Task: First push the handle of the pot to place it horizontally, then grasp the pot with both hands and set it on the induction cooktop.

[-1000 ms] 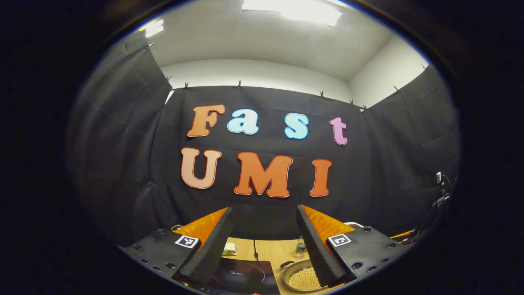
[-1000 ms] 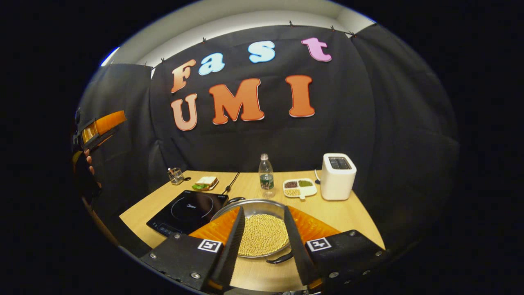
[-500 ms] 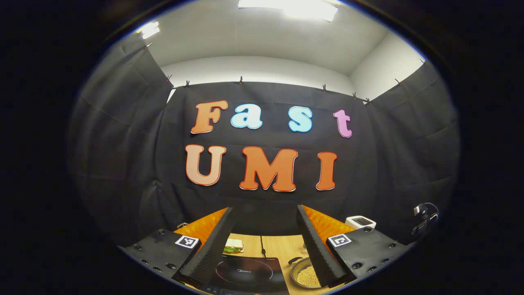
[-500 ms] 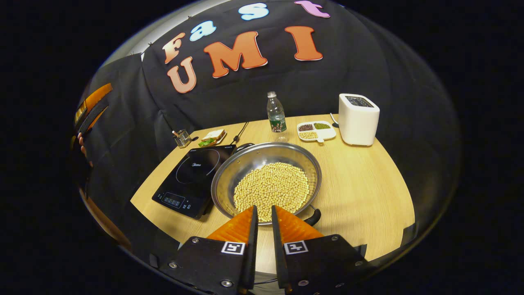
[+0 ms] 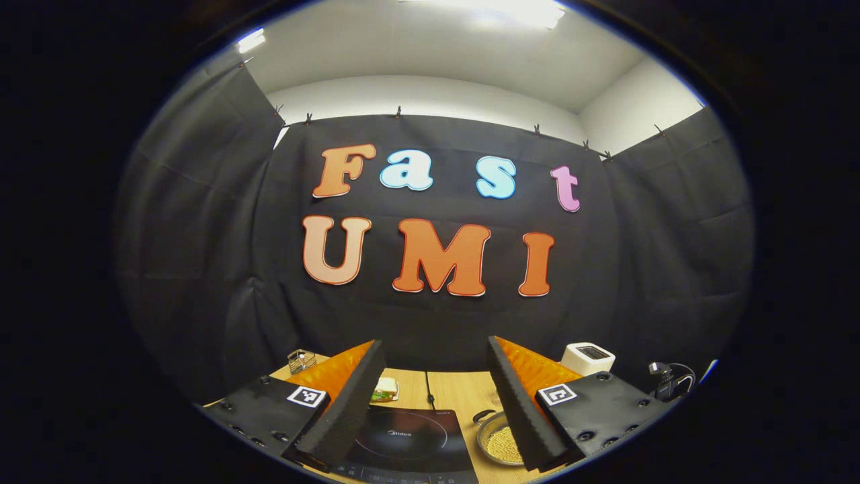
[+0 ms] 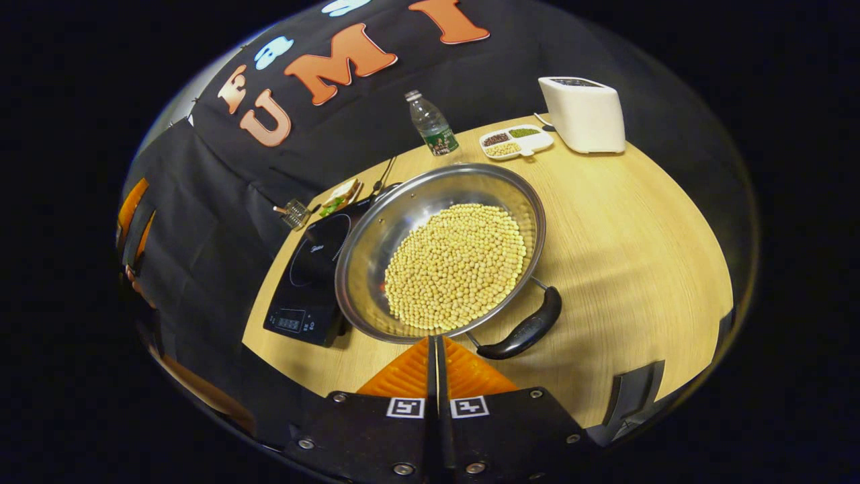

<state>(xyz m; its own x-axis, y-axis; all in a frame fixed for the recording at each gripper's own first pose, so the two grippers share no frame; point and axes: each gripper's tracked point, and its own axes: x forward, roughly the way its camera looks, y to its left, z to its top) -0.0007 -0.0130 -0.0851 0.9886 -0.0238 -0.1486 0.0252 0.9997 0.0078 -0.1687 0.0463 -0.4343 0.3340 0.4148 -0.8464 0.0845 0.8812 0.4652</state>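
So over the last second the right gripper (image 6: 435,343) has dropped toward the table and its fingers, which were spread wide around the pot (image 6: 440,252), have come together; now they're pressed flat with nothing between them, tips right at the pot's near rim at 6 o'clock. Looks to me like it's set up as a poker to shove the handle (image 6: 523,329), which sits at about 4 o'clock off the rim, not touched yet. So the push hasn't started.

The pot, full of yellow beans, sits on the wooden table (image 6: 625,228), just beside the induction cooktop (image 6: 306,269) at its 9 o'clock.

The left gripper (image 5: 435,396) hangs high, fingers spread, holding nothing, tilted slightly more toward the table than before.

Writing: there's a logo on the cooktop glass and a bottle (image 6: 431,125) label, both too small to read.
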